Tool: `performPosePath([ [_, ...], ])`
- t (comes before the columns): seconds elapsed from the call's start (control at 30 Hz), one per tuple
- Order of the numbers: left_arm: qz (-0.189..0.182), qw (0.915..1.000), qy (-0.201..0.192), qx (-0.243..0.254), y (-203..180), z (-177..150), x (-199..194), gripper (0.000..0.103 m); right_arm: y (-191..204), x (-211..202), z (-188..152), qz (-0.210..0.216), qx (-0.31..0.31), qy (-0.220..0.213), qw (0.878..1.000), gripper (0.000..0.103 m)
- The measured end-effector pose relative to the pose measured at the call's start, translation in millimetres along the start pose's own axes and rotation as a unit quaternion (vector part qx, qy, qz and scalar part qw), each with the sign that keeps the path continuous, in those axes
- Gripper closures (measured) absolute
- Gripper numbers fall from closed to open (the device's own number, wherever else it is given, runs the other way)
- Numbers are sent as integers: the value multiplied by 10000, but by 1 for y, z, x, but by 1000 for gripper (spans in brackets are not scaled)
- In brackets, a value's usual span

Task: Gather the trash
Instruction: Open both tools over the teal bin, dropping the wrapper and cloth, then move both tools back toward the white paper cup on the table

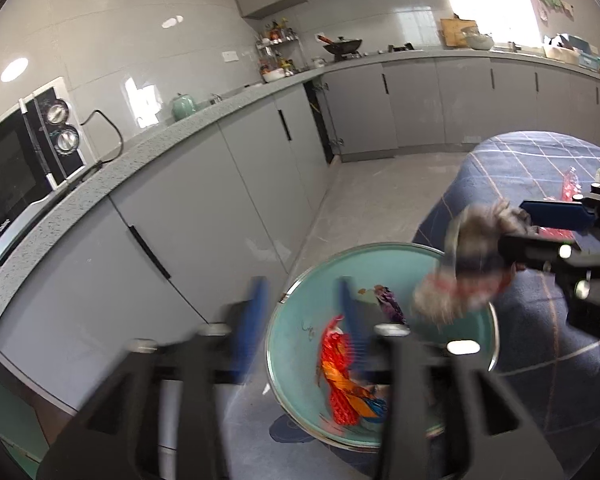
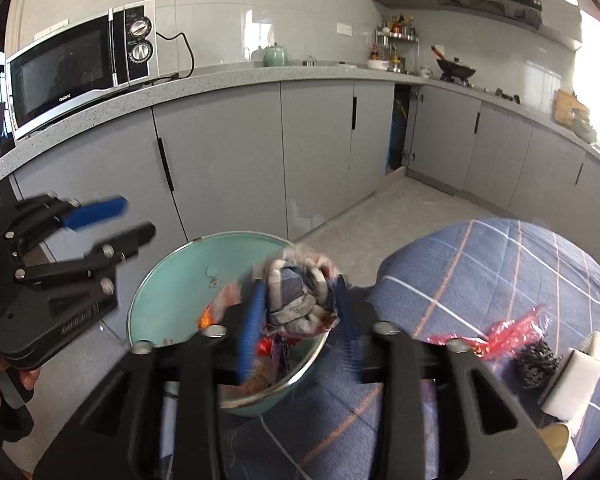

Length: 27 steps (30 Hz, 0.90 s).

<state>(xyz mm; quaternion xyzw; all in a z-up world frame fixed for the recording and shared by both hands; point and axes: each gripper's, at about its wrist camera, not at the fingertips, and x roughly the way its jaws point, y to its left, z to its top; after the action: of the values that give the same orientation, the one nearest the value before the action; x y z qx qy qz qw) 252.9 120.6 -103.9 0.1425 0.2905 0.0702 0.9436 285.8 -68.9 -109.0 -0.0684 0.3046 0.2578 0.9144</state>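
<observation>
Blue-padded right gripper (image 2: 300,320) fingers stand parted around a crumpled wrapper wad (image 2: 296,300) over the teal bowl (image 2: 172,280). Left gripper (image 1: 300,320) is open, empty. Release fully above the bowl's centre; red wrapper (image 2: 508,332) remains.

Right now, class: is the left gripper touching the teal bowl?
Apart. The right wrist view shows the left gripper off to the bowl's left, with grey cabinet visible between them.

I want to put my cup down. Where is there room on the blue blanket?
The checked blanket is bare behind the red wrapper, toward the floor. It is crowded near the scrubber and white sponge, and the bowl is full of trash.
</observation>
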Motion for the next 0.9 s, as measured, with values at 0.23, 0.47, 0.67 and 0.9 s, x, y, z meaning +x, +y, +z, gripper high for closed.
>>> performPosePath([
  [0.23,115,9994,26,-312,17,0,0,28,-9,-7,-4,5,148,48,9999,47],
  [0.47,67,9997,-33,-225,5,-1,-6,15,-20,-23,-12,-215,174,68,9996,44],
  [0.67,-118,9999,-118,-33,-22,0,-16,11,-36,-44,-23,-457,258,35,9986,41],
  [0.9,-382,9984,-170,373,-68,-3,-25,8,-81,-88,-50,-1087,465,-12,9930,33],
])
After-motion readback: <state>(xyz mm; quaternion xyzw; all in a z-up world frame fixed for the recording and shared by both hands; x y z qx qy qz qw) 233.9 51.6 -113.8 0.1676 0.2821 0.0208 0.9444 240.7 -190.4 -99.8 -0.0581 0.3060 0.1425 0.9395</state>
